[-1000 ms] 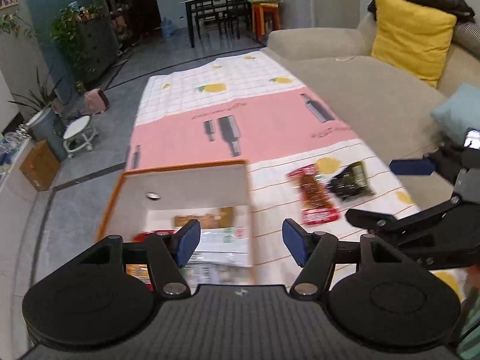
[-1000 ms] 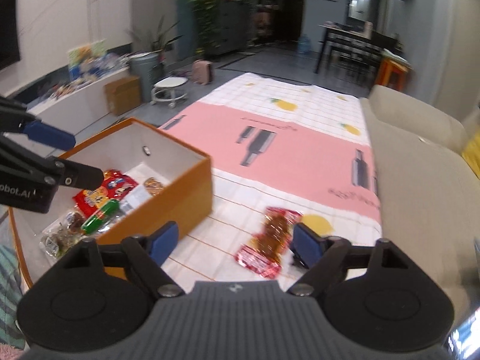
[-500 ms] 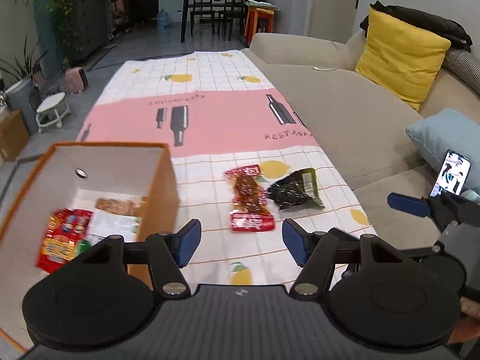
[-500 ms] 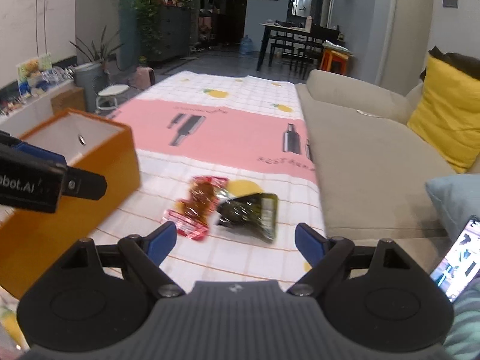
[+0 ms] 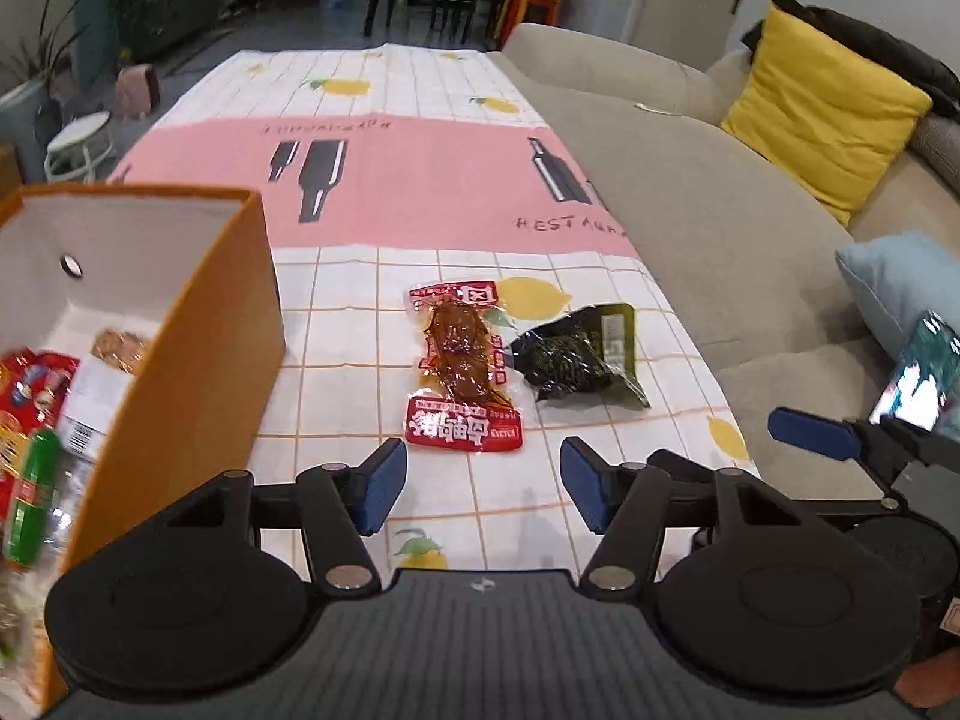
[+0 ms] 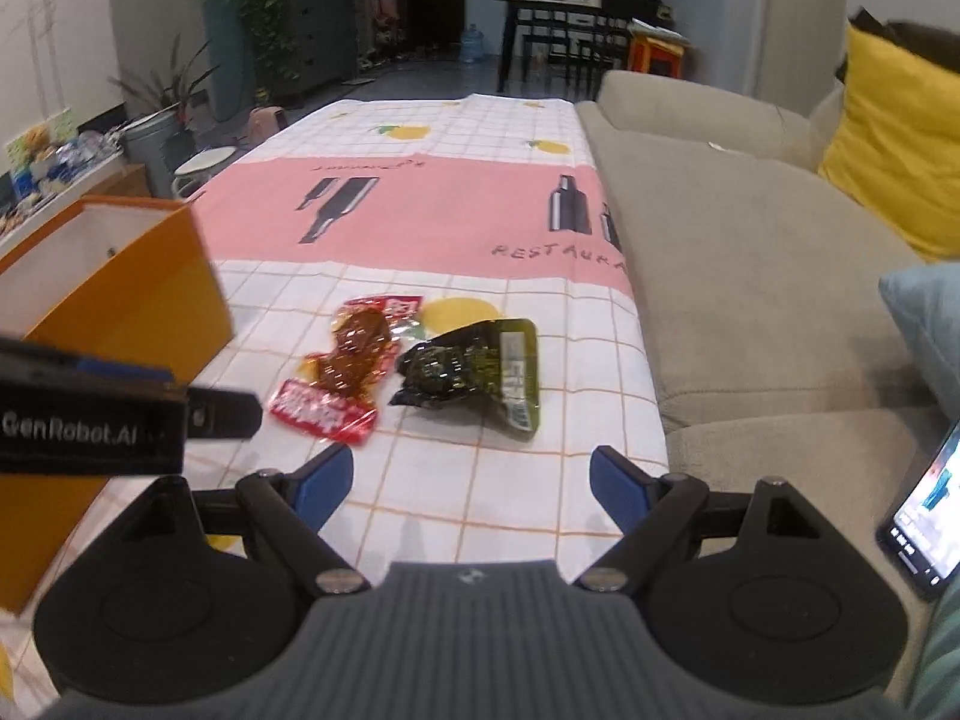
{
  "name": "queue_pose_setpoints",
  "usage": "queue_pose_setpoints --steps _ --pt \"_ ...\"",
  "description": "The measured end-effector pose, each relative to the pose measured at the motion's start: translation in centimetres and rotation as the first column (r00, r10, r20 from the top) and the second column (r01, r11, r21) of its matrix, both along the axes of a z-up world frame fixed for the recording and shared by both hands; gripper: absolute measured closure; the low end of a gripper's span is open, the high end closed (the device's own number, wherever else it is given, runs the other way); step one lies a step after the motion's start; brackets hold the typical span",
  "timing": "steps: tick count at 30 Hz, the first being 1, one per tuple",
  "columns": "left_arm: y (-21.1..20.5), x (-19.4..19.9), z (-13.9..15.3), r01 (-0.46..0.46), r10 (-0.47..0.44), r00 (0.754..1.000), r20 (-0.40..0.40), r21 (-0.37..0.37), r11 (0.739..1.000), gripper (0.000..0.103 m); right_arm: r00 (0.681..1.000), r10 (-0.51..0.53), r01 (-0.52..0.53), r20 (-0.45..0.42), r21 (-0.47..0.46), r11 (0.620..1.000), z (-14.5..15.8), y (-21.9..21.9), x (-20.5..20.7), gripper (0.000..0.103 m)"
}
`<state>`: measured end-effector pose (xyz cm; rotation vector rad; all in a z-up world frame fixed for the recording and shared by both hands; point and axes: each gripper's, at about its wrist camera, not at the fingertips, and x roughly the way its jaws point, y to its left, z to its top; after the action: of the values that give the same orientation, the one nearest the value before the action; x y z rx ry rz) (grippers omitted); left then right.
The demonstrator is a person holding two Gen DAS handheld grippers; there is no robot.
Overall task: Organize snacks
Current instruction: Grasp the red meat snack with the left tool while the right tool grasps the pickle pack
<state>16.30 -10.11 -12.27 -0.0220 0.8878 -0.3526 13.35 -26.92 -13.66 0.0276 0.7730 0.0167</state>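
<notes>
Snack packets remain outside the orange box (image 5: pixel 204 324): a red packet (image 5: pixel 461 372) and a dark green packet (image 5: pixel 576 354) lie touching on the tablecloth (image 5: pixel 420 192), just beside the box. Left gripper (image 5: pixel 483 489) and right gripper (image 6: pixel 471 480) hover spread apart, empty. Risk: flat, slick film lying edge to edge may slip, or one pinch may drag both packets.

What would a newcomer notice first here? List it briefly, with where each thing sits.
Two snack packs lie side by side on the checked cloth: a red pack and, to its right, a dark green pack. An orange box stands at the left with snacks already inside. Both tools, left and right, hang open and empty short of the packs.
</notes>
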Motion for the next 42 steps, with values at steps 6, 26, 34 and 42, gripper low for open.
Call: queue_pose_setpoints --steps 6,26,34,42 --pt "-0.3 2.4 -1.2 -0.037 0.037 0.999 0.009 -0.008 0.999 0.028 1.0 -0.022 0.021 0.007 0.063 0.998 -1.2 -1.2 2.0 0.022" --pt "-1.4 10.0 -4.6 -0.031 0.033 0.988 -0.151 0.019 0.999 0.029 0.996 0.092 -0.091 -0.021 0.036 0.995 -4.8 0.4 9.8 0.039" --pt "-2.5 10.2 -5.5 0.003 0.004 0.99 -0.139 0.05 0.999 0.021 0.996 0.074 -0.072 -0.04 0.051 0.996 -5.8 -0.1 9.8 0.046" --pt "-4.8 10.0 -6.1 0.052 -0.038 0.995 -0.09 0.154 0.987 0.014 0.998 -0.014 0.017 -0.058 0.049 0.999 -5.5 -1.1 7.9 0.048"
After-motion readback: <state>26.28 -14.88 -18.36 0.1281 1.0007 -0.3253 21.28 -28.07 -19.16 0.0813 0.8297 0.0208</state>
